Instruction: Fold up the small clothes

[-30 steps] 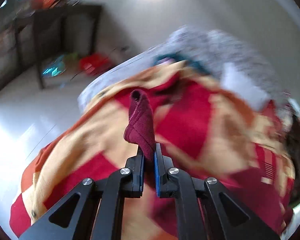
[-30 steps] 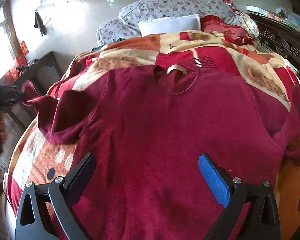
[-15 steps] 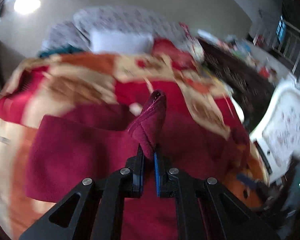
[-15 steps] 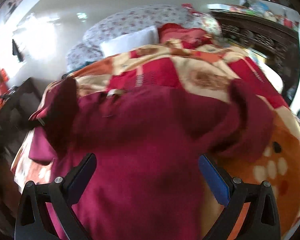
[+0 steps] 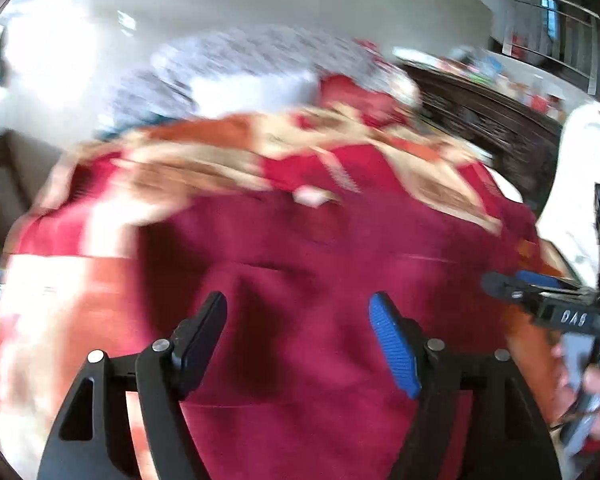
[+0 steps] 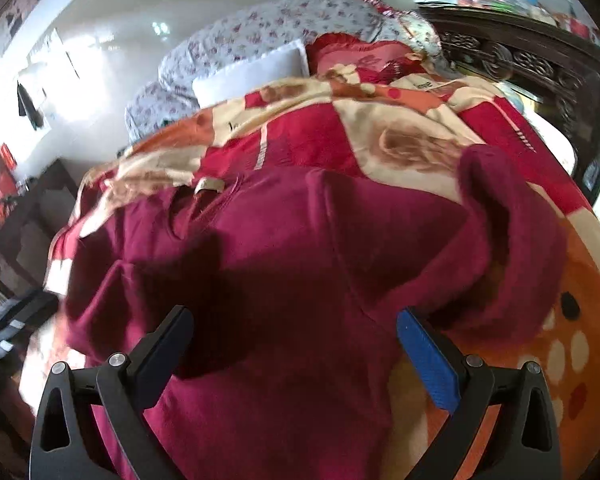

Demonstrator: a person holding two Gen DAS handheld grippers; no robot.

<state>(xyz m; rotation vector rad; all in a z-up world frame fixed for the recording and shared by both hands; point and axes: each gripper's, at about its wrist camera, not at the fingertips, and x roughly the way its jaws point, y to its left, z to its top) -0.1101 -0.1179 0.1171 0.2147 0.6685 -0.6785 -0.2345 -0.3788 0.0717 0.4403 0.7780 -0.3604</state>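
A patterned blanket [image 6: 400, 136] covers the bed. The maroon sweater [image 6: 300, 264] fills mid-frame, one sleeve folded across. The left claw [image 5: 298, 332] has just spread, empty; the right claw [image 6: 296, 344] stands spread, empty.

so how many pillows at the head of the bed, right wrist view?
3 visible: white pillow in front, floral pillow behind it, red pillow to its right by the headboard. The blanket may hide more.
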